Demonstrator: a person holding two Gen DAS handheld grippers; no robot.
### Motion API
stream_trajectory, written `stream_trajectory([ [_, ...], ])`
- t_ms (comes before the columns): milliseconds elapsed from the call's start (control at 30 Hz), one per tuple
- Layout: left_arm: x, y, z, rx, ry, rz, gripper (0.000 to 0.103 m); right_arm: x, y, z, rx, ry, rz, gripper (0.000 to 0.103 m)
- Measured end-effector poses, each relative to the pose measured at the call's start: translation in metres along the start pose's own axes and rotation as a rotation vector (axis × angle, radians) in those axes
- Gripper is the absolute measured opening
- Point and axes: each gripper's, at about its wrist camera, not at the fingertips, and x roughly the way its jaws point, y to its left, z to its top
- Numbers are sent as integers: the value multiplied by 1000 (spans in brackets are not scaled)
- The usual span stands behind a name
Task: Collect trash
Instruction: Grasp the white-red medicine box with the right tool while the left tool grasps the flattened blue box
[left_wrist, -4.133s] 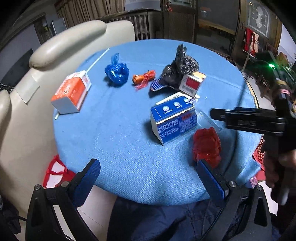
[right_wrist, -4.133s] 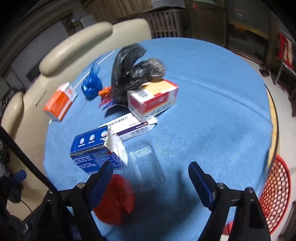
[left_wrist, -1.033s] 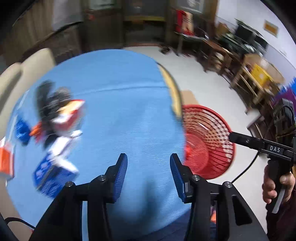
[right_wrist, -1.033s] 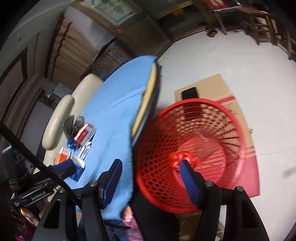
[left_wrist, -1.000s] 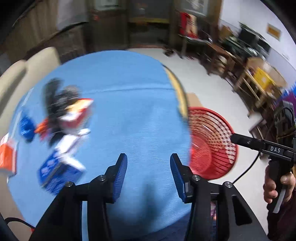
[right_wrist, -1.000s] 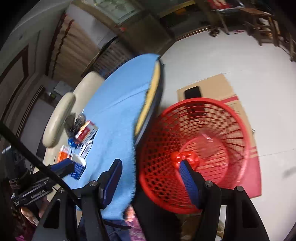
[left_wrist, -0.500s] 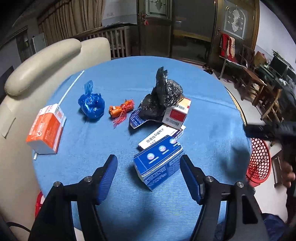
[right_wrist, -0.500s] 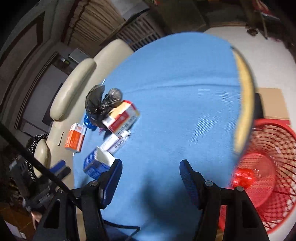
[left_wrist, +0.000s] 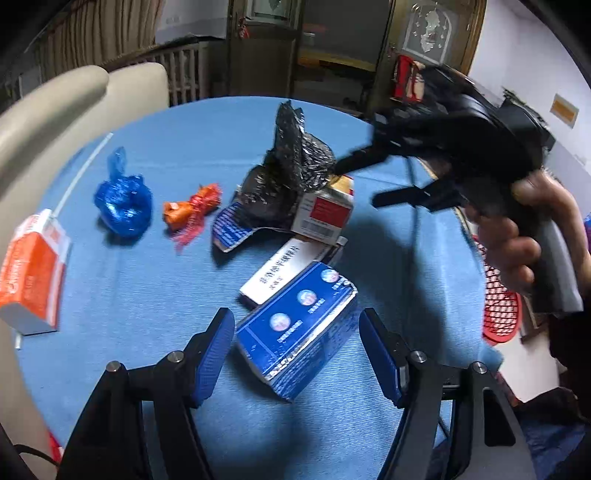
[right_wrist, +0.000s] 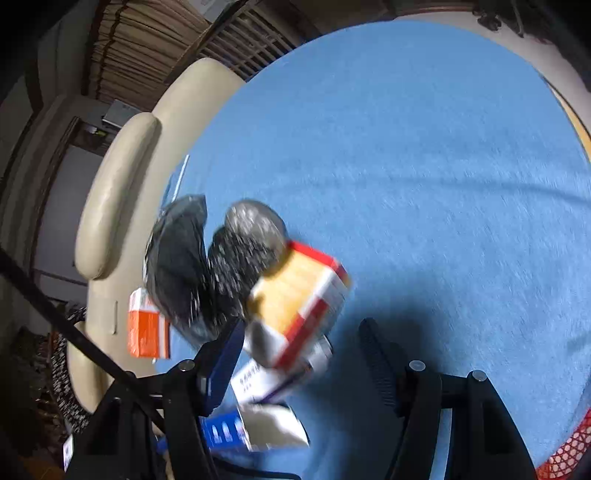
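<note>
Left wrist view: left gripper (left_wrist: 297, 354), jaws wide, pads clear of the blue carton (left_wrist: 299, 328) lying between them on the blue table (left_wrist: 147, 295); carton likely light, thin-walled, crushable, one end torn, best pinched across its long flat sides. Right wrist view: right gripper (right_wrist: 301, 363), jaws wide and empty, above the red-and-yellow box (right_wrist: 299, 299) leaning on a black bag (right_wrist: 195, 266); box stiff, bag soft, slippery.
</note>
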Motion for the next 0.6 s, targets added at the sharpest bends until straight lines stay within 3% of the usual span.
stream_trajectory([
  [233,11,-4,-7,1,14,-68,71,30,32,18,-46,49,-144,70],
  [433,13,-8,-15,-25,15,-119,71,54,60,18,-159,87,-235,74],
  [533,14,-7,-15,-50,4,-128,59,59,59,13,-188,107,-264,74],
  [600,15,-9,-16,-61,9,-137,43,58,54,7,-187,106,-269,74],
])
